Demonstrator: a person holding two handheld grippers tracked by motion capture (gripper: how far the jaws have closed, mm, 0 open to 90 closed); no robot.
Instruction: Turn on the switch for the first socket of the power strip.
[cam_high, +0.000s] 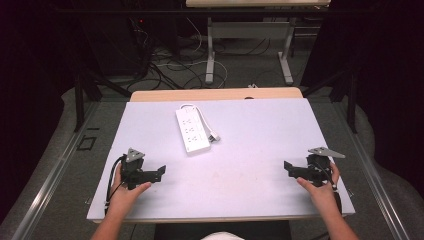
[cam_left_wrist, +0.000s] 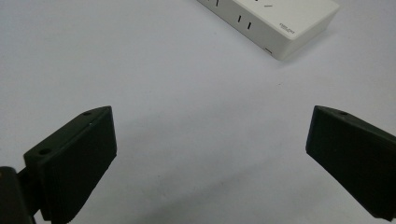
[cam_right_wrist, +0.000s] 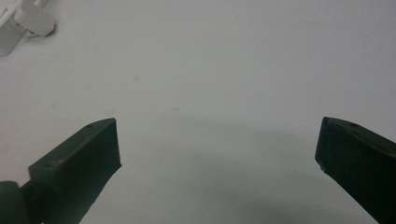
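A white power strip (cam_high: 192, 130) lies flat on the pale table top (cam_high: 250, 150), left of centre, with its white cable and plug (cam_high: 213, 136) curled along its right side. My left gripper (cam_high: 159, 172) rests near the front left of the table, jaws wide open and nothing between them. In the left gripper view the near end of the power strip (cam_left_wrist: 280, 25) lies ahead and to the right of the left gripper (cam_left_wrist: 210, 135). My right gripper (cam_high: 289, 169) sits at the front right, open and empty. The right gripper view has the right gripper (cam_right_wrist: 217, 144) over bare table, with the white plug (cam_right_wrist: 30, 23) at the upper left.
Beyond the table's wooden far edge (cam_high: 215, 94) there is a floor with loose cables (cam_high: 165, 70) and the metal legs of another table (cam_high: 211, 50). Dark curtains close off both sides.
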